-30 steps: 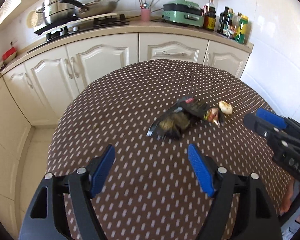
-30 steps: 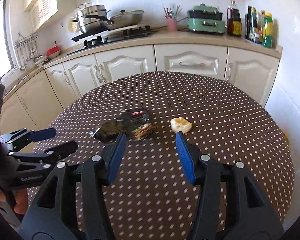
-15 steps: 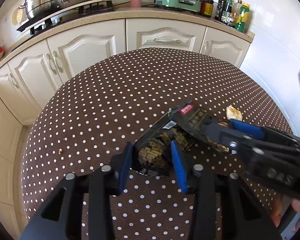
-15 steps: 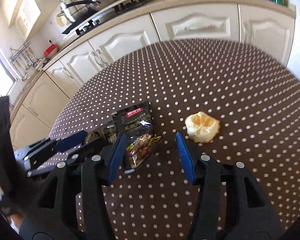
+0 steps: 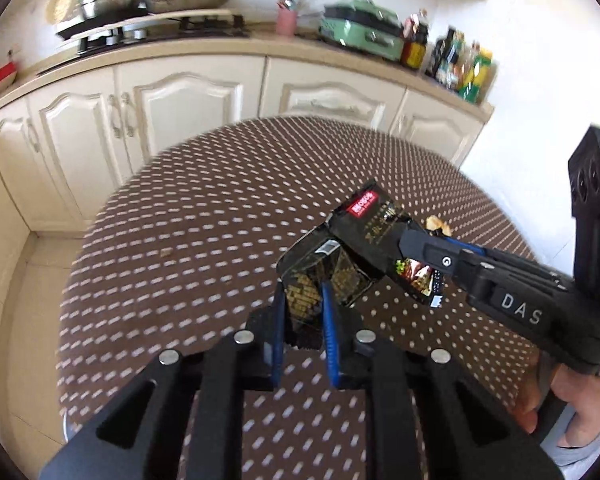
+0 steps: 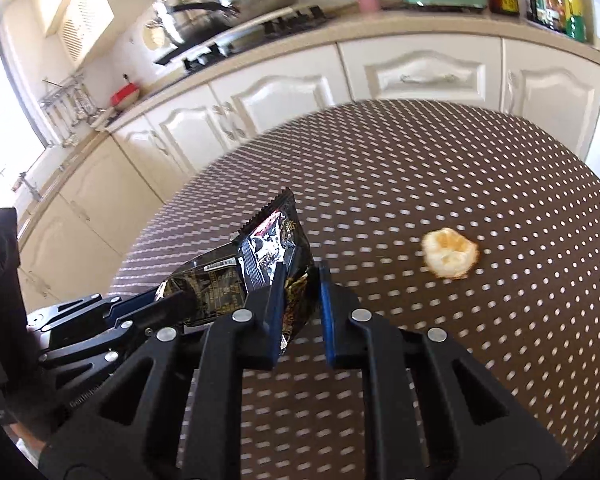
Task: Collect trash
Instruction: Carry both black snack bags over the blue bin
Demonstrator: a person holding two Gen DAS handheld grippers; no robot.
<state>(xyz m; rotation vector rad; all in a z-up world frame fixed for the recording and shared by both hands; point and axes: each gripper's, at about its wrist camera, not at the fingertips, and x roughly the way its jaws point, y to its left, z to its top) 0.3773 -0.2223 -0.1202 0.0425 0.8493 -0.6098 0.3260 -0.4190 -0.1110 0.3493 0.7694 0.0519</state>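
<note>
Two crumpled snack wrappers overlap on the brown dotted table (image 6: 460, 160). My left gripper (image 5: 301, 289) has the black-and-gold wrapper (image 5: 312, 264) pinched between its blue pads, its jaws still closing. Coming in from the right, my right gripper (image 5: 410, 242) grips the black wrapper with the red label (image 5: 374, 216). In the right wrist view, the right gripper (image 6: 300, 276) is closing on that black wrapper (image 6: 272, 236), which stands tilted up. There the left gripper (image 6: 168, 300) holds the gold wrapper (image 6: 208, 284). A piece of orange peel (image 6: 450, 254) lies apart to the right.
A small crumb (image 5: 165, 253) lies on the table to the left. Cream cabinets (image 5: 180, 108) and a counter with a stove, pans and bottles run behind the table. A white wall (image 5: 540, 100) stands close on the right. A person's hand (image 5: 580, 412) holds the right gripper.
Both grippers came in over the wrappers and closed from wide open onto them. The wrappers have been pulled up and tilted off the table. The orange peel stayed put.
</note>
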